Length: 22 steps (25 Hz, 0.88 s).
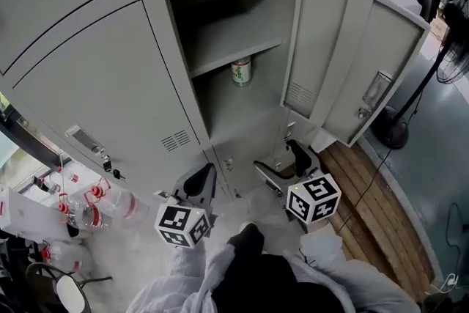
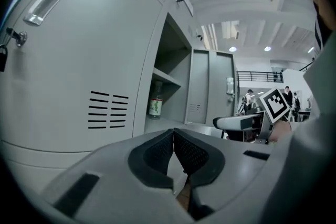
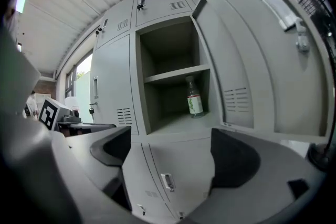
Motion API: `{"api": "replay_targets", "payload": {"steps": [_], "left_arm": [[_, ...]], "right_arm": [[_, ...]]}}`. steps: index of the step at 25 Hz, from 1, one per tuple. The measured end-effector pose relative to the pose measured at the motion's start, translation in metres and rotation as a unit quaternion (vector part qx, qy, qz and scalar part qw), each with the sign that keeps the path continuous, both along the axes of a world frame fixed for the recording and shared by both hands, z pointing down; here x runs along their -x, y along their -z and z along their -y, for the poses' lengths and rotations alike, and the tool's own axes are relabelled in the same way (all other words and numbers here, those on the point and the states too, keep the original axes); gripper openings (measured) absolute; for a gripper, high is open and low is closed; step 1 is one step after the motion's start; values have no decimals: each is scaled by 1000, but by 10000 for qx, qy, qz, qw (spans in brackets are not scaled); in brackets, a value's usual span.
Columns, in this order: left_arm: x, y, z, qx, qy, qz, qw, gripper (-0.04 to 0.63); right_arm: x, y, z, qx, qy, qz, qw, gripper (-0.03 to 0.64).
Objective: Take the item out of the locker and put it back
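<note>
A clear bottle with a green label [image 1: 241, 72] [image 2: 155, 105] [image 3: 194, 101] stands upright on the floor of the open locker compartment [image 1: 234, 106], under its shelf [image 1: 234, 48]. The locker door [image 1: 344, 55] is swung wide to the right. My left gripper [image 1: 203, 182] [image 2: 174, 148] hangs low in front of the shut locker to the left, jaws shut with nothing between them. My right gripper [image 1: 282, 166] [image 3: 170, 157] is open and empty, held below the open compartment, well short of the bottle.
Shut grey lockers [image 1: 110, 84] fill the left. Several clear bottles with red caps [image 1: 80, 212] sit at the lower left. A wooden pallet [image 1: 366, 201] lies at the right, with a floor fan [image 1: 399, 124] behind the open door. A lower locker door with a handle [image 3: 167, 181] sits under the compartment.
</note>
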State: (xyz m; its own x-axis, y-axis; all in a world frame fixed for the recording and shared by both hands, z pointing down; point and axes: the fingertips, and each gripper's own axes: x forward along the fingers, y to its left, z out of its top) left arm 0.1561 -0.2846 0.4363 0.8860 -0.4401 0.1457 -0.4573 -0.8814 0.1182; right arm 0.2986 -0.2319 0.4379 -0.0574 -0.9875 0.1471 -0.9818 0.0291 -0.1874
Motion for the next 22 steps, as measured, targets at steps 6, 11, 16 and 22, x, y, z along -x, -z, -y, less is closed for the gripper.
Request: {"api": "replay_targets", "payload": {"steps": [6,11,16,22], "left_arm": [[-11,11,25,-5,115,-92,9999,8],[-11,13,42,-26,224,-117,9997,8],[-16,17,52,-18,310,-276,9991,8],[-23,21,61,-91,224,-369,9990,8]], "right_arm": [[-13,28,70,-215,266,-179,9993,473],[-29,44,124,-339,53,-395,9986,474],[-47,44,175,-194,-186,-717,9971,472],[-69,35,228,14,-423,-871,9953,474]]}}
